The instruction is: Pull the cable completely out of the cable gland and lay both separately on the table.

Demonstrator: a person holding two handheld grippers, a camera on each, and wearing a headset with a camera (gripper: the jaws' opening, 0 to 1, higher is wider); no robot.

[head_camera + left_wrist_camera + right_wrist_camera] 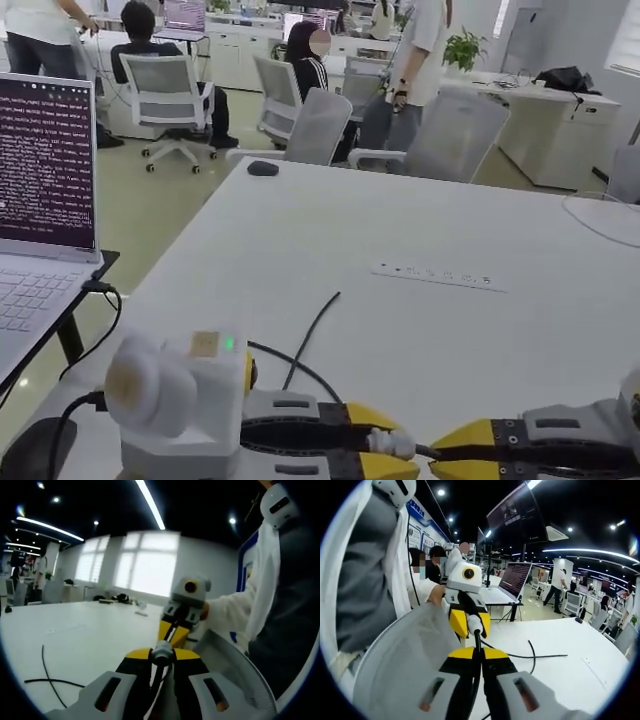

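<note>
Both grippers sit low in the head view, around 6 o'clock, nose to nose just above the white table (400, 220). The left gripper (395, 445) has its yellow jaws pinched nearly shut on the cable gland (390, 441), a small whitish plug poking out past the jaw tips. The right gripper (450, 452) comes in from about 4 o'clock, tips just beside the gland, and its jaws are clamped tight on the black cable (312, 335).

In the right gripper view you can see it pretty clearly: the cable runs straight up from between that gripper's closed jaws toward 12 o'clock, right into the gland the other gripper is holding. So the cable looks like it's still in the gland, with only a short stretch of it between the two grippers.

The rest of the cable lies loose on the table, out behind the left gripper. In the head view one free end trails off toward 12 o'clock from the grippers, and another strand crosses it.

Other stuff: an open laptop (45, 170) at 9 o'clock, a dark mouse (262, 168) up around 11 o'clock, and a flat white strip (437, 275) lying on the table around 2 o'clock from the grippers.
</note>
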